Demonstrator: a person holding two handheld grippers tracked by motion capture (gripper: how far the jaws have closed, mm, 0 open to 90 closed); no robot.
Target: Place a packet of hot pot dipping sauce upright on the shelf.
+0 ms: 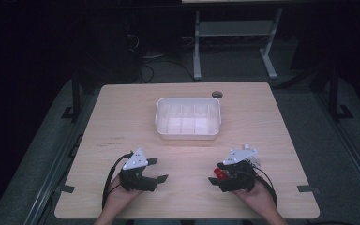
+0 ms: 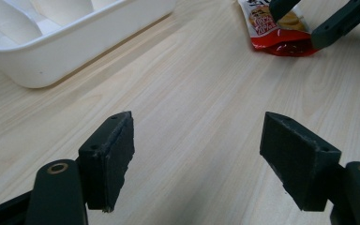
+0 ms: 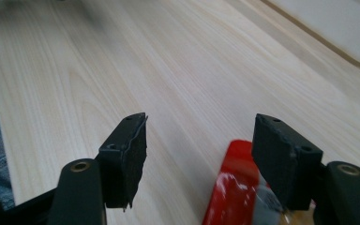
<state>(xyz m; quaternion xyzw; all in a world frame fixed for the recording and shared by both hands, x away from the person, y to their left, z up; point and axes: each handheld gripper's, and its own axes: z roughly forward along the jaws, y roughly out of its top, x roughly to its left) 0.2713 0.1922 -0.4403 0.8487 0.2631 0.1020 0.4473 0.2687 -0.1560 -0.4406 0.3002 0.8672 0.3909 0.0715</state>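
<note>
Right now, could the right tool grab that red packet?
Probably yes. The right tool is open with the red packet lying on the table between its jaws, by one of them, nothing blocking.

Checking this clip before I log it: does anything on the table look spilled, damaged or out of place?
Nothing stands out. The white divided tray sits upright and square on the table, its visible compartments empty. A red snack packet lies flat under the open right gripper, apparently intact. The left gripper is open too.
</note>
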